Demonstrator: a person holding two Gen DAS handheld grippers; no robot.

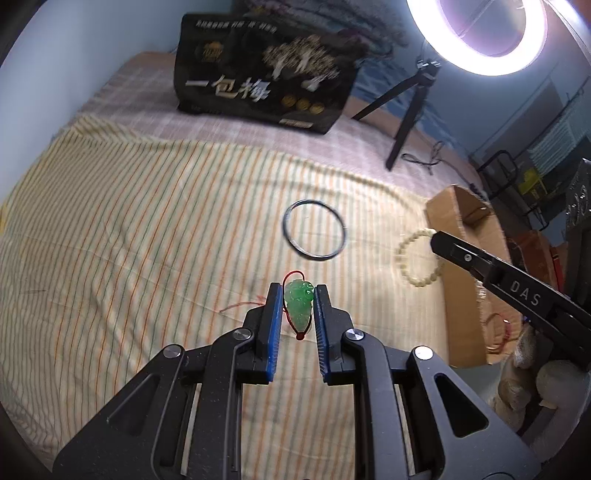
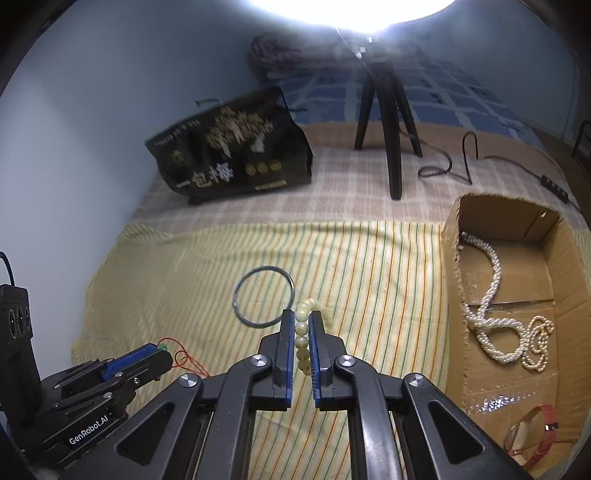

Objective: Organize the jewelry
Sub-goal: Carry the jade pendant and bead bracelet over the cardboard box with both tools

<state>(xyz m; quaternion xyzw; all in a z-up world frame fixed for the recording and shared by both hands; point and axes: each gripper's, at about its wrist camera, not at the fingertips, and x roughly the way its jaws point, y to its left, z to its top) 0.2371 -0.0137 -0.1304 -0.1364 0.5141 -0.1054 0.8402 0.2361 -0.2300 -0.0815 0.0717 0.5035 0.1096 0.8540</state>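
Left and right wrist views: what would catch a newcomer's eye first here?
Most striking is the carved green jade pendant on a red cord, pinched in the left gripper above the striped yellow cloth. Next is the cream beaded bracelet, clamped in the right gripper, beside the thin dark metal bangle lying flat on the cloth. To the right, an open cardboard box holds white pearl strands.

A bedroom: striped bedsheet [image 1: 147, 229], ring light [image 1: 476, 33] on tripod.
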